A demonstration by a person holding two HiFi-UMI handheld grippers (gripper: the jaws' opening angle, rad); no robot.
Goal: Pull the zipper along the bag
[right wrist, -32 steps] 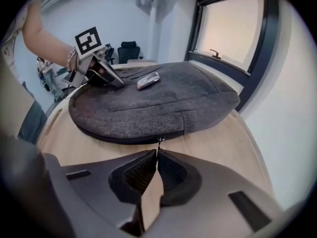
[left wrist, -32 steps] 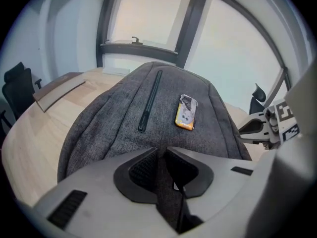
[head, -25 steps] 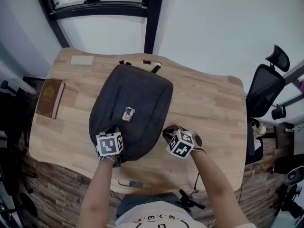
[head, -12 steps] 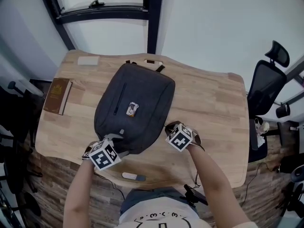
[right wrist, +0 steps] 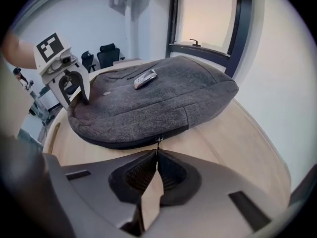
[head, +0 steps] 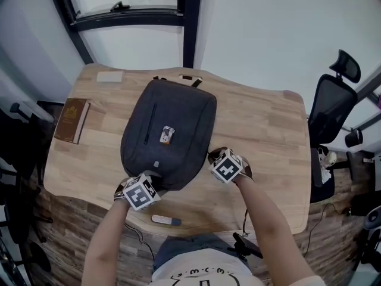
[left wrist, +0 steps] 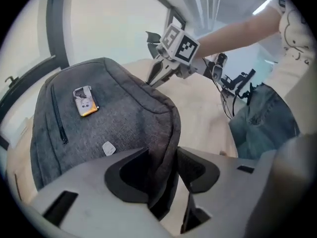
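One bag, one book

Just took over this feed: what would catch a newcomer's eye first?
The dark grey backpack lying flat on the wooden table dominates. The right claw is shut on its zipper pull at the near right edge. The left claw has just been closing on the bag's near-left corner fabric, pinched between its jaws.

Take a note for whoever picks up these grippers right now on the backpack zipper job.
Left claw: jaws have just been closing on the near bottom edge of the backpack; fabric pinched, bracing it.
Right claw: shut on the zipper pull at the bag's near right side.
Backpack lies flat on the table.
Done: both grips set.
Left: draw the pull along the bag. How far the zipper is already along, I can't tell.
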